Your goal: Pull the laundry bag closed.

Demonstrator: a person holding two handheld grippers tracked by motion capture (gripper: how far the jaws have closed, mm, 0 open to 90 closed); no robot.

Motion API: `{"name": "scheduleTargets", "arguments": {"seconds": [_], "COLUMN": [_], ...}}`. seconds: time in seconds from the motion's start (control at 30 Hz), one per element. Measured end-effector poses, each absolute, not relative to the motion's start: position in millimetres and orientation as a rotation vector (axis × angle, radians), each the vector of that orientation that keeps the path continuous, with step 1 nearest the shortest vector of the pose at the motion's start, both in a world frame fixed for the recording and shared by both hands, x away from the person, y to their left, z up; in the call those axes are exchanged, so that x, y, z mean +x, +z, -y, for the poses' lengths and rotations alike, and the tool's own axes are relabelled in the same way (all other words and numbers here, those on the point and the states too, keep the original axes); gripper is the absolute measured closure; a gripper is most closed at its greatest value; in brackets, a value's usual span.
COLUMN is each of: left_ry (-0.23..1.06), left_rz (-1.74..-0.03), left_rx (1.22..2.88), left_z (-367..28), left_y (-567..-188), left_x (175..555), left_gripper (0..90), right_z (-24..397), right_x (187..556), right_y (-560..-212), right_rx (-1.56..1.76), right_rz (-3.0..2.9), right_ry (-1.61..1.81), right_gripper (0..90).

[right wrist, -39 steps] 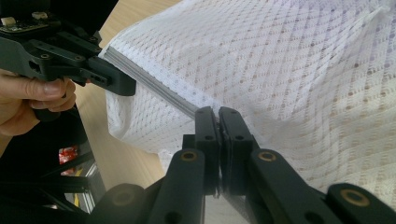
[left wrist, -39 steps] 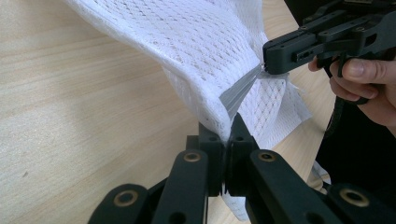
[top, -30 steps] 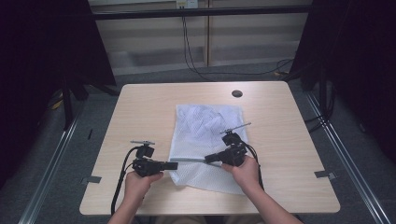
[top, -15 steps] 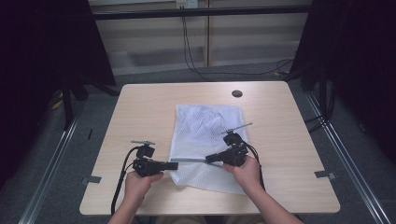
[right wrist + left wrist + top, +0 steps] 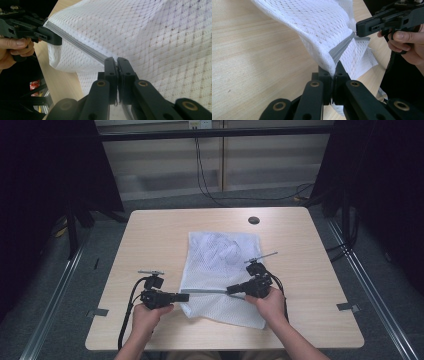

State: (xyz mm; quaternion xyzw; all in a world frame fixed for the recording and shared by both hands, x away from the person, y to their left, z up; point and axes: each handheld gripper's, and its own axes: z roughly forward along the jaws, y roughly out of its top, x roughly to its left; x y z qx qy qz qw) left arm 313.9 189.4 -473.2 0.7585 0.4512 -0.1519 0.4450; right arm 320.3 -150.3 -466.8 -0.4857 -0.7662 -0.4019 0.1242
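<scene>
Lying on the pale wooden table point(image 5: 150, 235), the white mesh laundry bag point(image 5: 220, 265) runs its long axis from 12 to 6 o'clock. Its grey zipper band point(image 5: 207, 291) stretches from 9 to 3 o'clock, lifted near the 6 o'clock end. Both claws are clamped on that band: the left gripper point(image 5: 184, 296) at 9 o'clock, the right gripper point(image 5: 231, 290) at 3 o'clock.

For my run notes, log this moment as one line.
left gripper: shut on grey strip | right gripper: shut on strip | mesh bag: on table
</scene>
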Motion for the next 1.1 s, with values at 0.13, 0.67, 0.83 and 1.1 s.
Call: {"name": "scheduleTargets", "arguments": {"seconds": [0.13,0.67,0.83,1.1], "left_ry": [-0.374,-0.375,-0.375,-0.379], "left_rz": [-1.120,-1.116,-1.113,-1.116], "left_rx": [1.882,1.893,1.896,1.890], "left_z": [-190,-189,-189,-189], "left_y": [-473,-473,-473,-474], "left_x": [314,314,314,314], "left_gripper": [88.6,88.5,88.6,88.6], "right_z": [150,157,159,162], "right_x": [320,319,319,318], "right_y": [-467,-468,-468,-468], "right_rx": [-1.415,-1.421,-1.425,-1.423], "right_rz": [2.232,2.230,2.218,2.220], "right_ry": [-1.173,-1.162,-1.170,-1.167], "right_gripper": [87.4,87.4,87.4,87.5]}}
